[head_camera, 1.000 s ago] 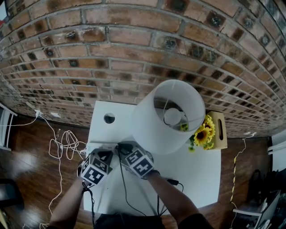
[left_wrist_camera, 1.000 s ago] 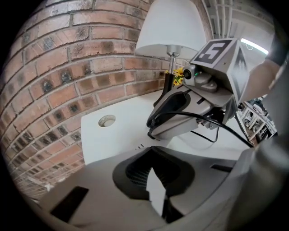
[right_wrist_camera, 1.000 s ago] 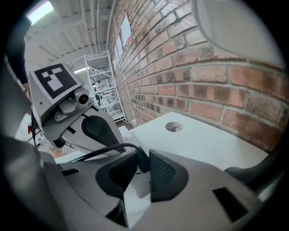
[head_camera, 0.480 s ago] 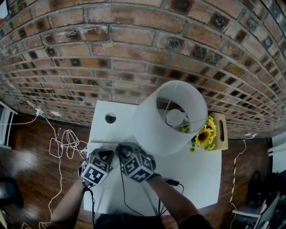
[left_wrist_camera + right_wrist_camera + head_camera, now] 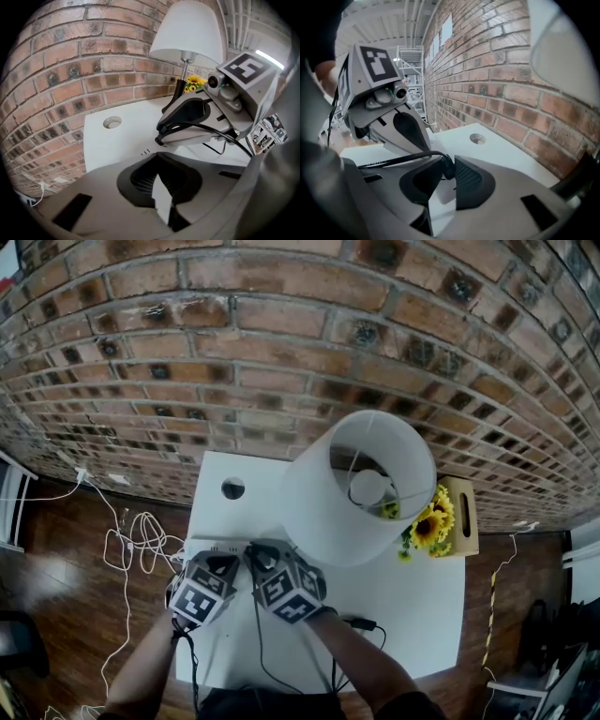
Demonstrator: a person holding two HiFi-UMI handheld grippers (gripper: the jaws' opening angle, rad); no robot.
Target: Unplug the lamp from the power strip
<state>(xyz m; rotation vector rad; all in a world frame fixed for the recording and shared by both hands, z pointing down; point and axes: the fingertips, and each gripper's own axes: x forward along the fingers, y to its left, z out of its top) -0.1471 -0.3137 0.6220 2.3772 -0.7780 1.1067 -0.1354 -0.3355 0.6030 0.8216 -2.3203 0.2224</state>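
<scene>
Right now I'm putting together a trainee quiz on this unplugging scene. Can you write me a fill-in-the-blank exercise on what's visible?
1. The right gripper is shut on the black ____ at the end of the cord.
2. The lamp has a ____ shade.
3. Yellow ____ stand in a wooden box on the table.
4. Behind the table rises a ____ wall.

Missing words: plug; white; sunflowers; brick.
</scene>
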